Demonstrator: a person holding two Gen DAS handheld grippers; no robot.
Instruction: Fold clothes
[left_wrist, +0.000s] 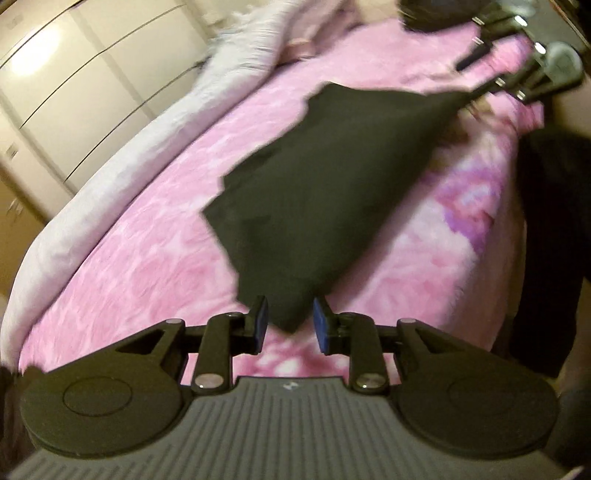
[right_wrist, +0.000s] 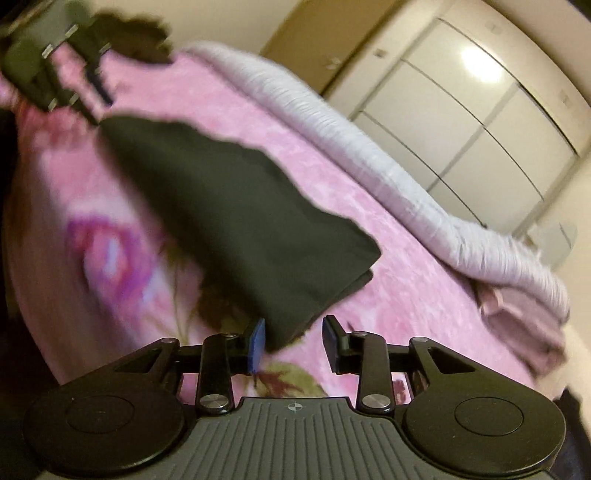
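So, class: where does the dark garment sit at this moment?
The dark garment lies mid-frame in both wrist views on the pink blanket, one corner between the left gripper's open jaws, another between the right gripper's.

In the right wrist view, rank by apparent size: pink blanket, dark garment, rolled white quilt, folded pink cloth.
1. pink blanket
2. dark garment, though nearness to the camera enlarges it
3. rolled white quilt
4. folded pink cloth
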